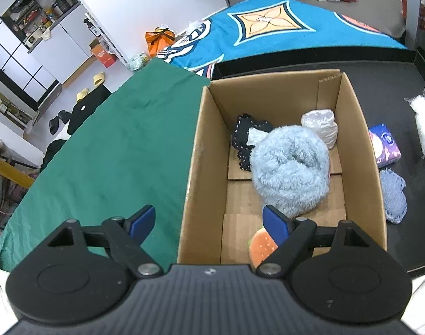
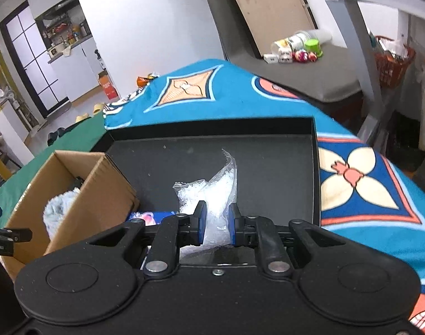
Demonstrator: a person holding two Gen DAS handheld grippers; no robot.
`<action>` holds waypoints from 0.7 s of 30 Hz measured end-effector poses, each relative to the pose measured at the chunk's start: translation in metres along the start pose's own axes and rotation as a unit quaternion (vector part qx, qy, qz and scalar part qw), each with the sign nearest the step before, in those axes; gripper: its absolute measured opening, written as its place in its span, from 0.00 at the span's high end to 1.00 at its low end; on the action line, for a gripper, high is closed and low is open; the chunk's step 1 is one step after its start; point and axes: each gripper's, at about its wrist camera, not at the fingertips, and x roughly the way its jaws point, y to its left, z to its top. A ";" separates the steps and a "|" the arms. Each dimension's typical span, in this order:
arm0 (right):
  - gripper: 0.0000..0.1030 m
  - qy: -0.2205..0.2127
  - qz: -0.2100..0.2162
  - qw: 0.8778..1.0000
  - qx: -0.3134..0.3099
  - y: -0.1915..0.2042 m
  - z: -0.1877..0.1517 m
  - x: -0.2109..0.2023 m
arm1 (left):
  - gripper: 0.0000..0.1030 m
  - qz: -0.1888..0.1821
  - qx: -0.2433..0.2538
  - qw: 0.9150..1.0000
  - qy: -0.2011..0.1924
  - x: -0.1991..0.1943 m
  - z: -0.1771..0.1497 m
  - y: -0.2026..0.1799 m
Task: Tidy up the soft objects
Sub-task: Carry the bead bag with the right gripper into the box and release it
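Pinching a clear plastic bag point(image 2: 212, 195) of white stuffing between its blue pads, the right gripper point(image 2: 216, 224) sits at the lower centre of the right wrist view, jaws pressed in on the crinkled film. The bag stands up over a black tray point(image 2: 268, 162) that fills the middle of the frame, on a blue patterned blanket point(image 2: 366, 195). At the left edge stands an open cardboard box point(image 2: 106, 184).

In the left wrist view the left gripper point(image 1: 209, 223) is spread wide and holds nothing, one finger over the green cloth point(image 1: 100, 139) at the left, the other inside the box point(image 1: 195, 145). The box takes up the centre and holds a fluffy blue plush point(image 1: 290, 167), a dark dotted cloth point(image 1: 246, 136) behind it, a white roll point(image 1: 321, 128) toward the upper right corner, and a burger plush point(image 1: 261, 247) at the near end, partly hidden by the finger. Right of the box, on the tray, lie a tissue pack point(image 1: 385, 145) and a blue knit piece point(image 1: 394, 195)
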 end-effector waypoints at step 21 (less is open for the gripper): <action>0.84 -0.048 0.071 0.996 -0.038 0.060 0.035 -0.027 | 0.43 -0.044 -0.026 0.999 -0.002 0.009 -0.008 0.026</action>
